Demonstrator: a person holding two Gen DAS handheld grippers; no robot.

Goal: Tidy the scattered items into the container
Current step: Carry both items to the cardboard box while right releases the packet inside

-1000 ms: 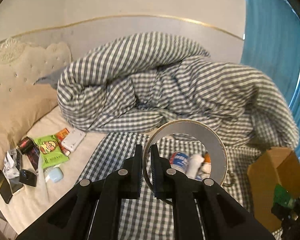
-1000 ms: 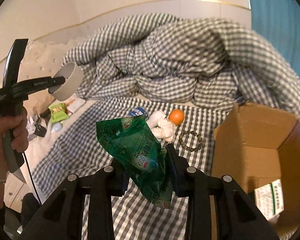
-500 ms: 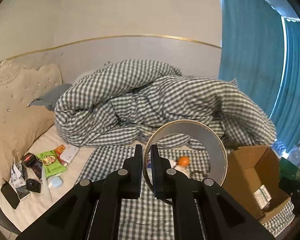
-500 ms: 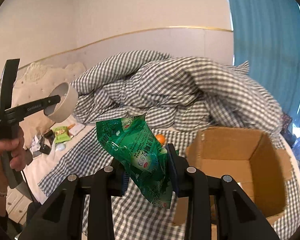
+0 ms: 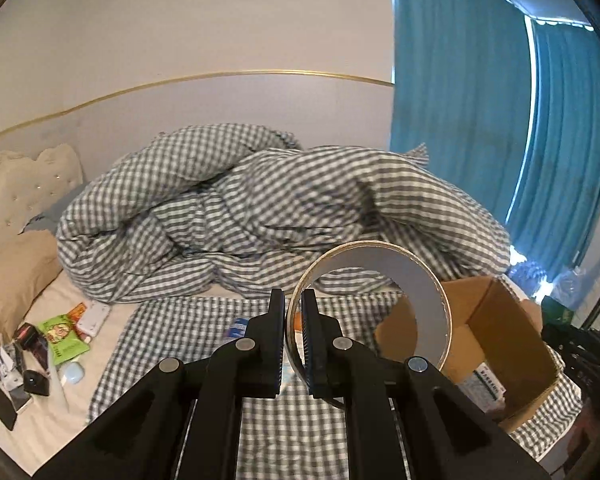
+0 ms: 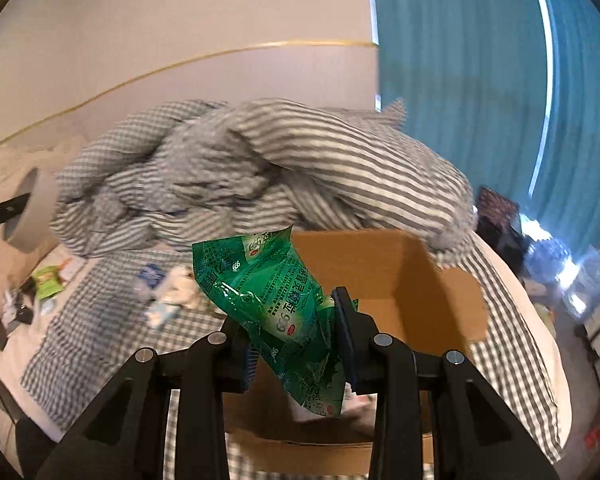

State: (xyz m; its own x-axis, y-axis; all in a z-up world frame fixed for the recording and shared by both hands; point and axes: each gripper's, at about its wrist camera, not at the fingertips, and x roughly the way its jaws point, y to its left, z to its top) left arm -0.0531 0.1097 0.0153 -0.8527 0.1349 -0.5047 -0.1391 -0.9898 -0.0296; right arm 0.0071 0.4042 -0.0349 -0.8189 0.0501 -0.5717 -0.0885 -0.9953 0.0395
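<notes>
Your left gripper (image 5: 293,326) pinches the tape roll's (image 5: 384,280) wall; your right gripper (image 6: 294,334) clamps a green packet (image 6: 276,304). The cardboard box (image 6: 400,280) sits open just ahead of it, the rumpled checked quilt (image 5: 260,208) heaped behind, clutter far left.

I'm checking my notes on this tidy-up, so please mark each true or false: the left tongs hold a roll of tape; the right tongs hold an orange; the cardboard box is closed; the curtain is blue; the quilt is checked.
1. The left tongs hold a roll of tape. True.
2. The right tongs hold an orange. False: they grip a green packet.
3. The cardboard box is closed. False: its flaps stand open.
4. The curtain is blue. True.
5. The quilt is checked. True.
</notes>
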